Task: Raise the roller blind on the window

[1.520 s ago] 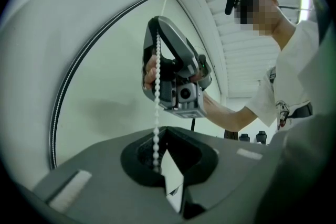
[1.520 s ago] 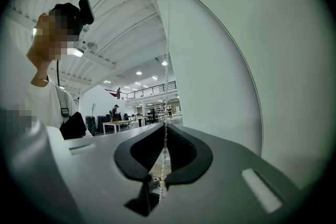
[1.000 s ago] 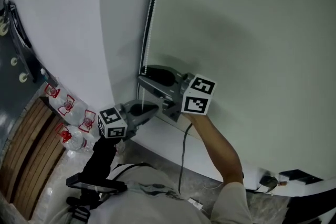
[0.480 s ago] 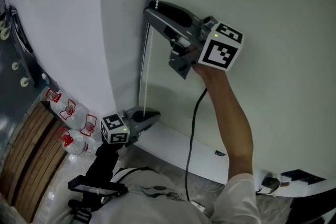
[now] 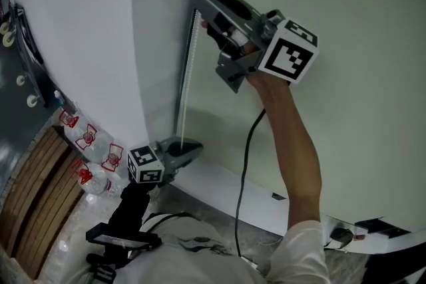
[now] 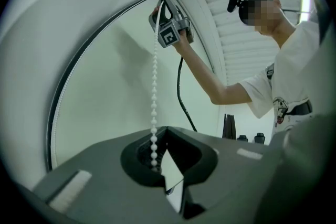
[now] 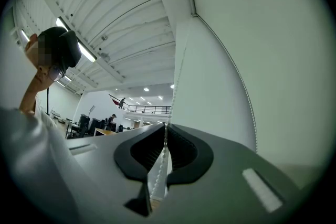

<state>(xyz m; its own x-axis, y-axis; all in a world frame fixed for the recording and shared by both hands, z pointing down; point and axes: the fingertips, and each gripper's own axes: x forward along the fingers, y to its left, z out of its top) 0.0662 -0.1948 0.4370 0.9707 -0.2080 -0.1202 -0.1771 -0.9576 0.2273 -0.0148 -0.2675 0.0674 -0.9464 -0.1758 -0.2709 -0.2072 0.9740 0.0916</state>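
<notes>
Up beside the window, my right gripper sits high on the thin white plastic bead chain. Its jaws have just been closing, and its own view shows the beads running straight between the ribbed pads, which are pinched onto them. Low down near the white sill, my left gripper is clamped on the same chain. The beads drop into its meeting tips and the line runs taut between my two tools. The pale green fabric roller blind hangs just right of the chain and covers the window down to the sill.

Lower left in the head view, several clear plastic bottles with red labels lie close together beside pale wooden slats. I cannot tell how full they are.

The blind's top and its roller are cut off by the head view's upper edge. The chain's lower end is hidden behind the left gripper. A black cable hangs from the right gripper and disappears behind my shoulder. A dark object at the lower right corner is cropped, and I cannot make out what it is.
</notes>
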